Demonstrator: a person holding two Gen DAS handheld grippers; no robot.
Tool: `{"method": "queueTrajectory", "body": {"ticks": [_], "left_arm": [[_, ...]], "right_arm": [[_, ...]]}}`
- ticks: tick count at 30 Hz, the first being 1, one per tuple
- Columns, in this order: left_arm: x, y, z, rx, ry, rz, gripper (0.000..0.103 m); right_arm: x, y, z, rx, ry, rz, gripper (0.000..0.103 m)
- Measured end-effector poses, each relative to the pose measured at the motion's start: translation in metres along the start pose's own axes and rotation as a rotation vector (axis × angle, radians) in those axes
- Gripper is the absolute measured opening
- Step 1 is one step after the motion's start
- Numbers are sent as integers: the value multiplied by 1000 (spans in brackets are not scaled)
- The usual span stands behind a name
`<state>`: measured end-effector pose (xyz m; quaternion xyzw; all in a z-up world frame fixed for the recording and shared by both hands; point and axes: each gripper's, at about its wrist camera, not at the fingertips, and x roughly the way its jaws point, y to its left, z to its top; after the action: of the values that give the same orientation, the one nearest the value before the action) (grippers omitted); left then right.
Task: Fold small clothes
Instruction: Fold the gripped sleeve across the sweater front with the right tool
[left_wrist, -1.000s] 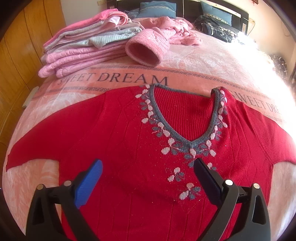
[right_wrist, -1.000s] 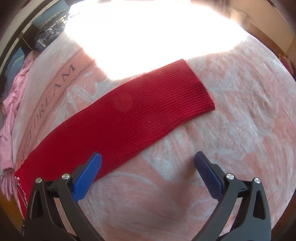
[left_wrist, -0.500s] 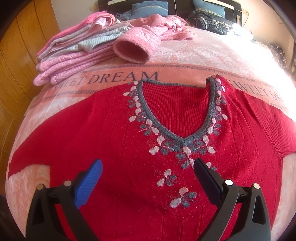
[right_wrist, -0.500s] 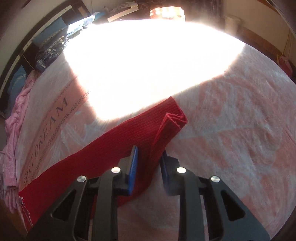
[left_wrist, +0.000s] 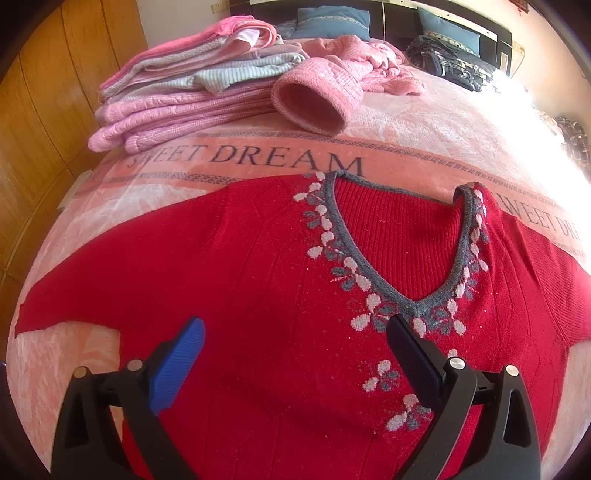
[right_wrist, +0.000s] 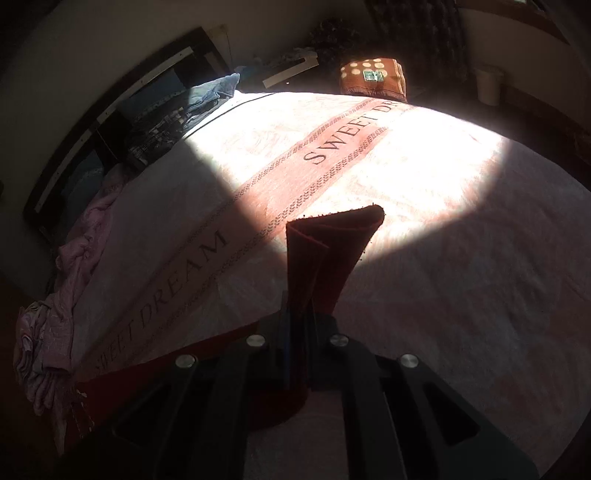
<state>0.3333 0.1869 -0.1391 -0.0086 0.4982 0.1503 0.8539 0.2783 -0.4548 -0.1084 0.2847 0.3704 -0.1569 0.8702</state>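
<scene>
Since half a second ago the right gripper, clamped on the cuff end of the sleeve, has lifted it clear of the blanket; the left gripper still hangs spread above the chest. One red sweater lies flat, front up, hem cut off below. One folded pink stack behind; pinched fabric partly shadowed.

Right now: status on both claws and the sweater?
Left claw open, over red sweater. Right claw shut on sleeve, lifted off blanket. Nothing in the way.
</scene>
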Motion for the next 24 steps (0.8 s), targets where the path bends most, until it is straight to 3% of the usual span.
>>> {"method": "queueTrajectory", "body": {"ticks": [4, 10, 17, 24], "left_arm": [[0, 14, 3, -11, -6, 2, 99], [3, 28, 6, -24, 1, -9, 99], [7, 37, 9, -45, 14, -35, 99], [8, 43, 11, -53, 24, -81, 99]], "right_arm": [[-7, 78, -10, -147, 6, 103, 4], [-3, 188, -55, -334, 67, 235, 4], [19, 295, -141, -511, 222, 365, 4], [51, 358, -229, -625, 369, 416, 4]]}}
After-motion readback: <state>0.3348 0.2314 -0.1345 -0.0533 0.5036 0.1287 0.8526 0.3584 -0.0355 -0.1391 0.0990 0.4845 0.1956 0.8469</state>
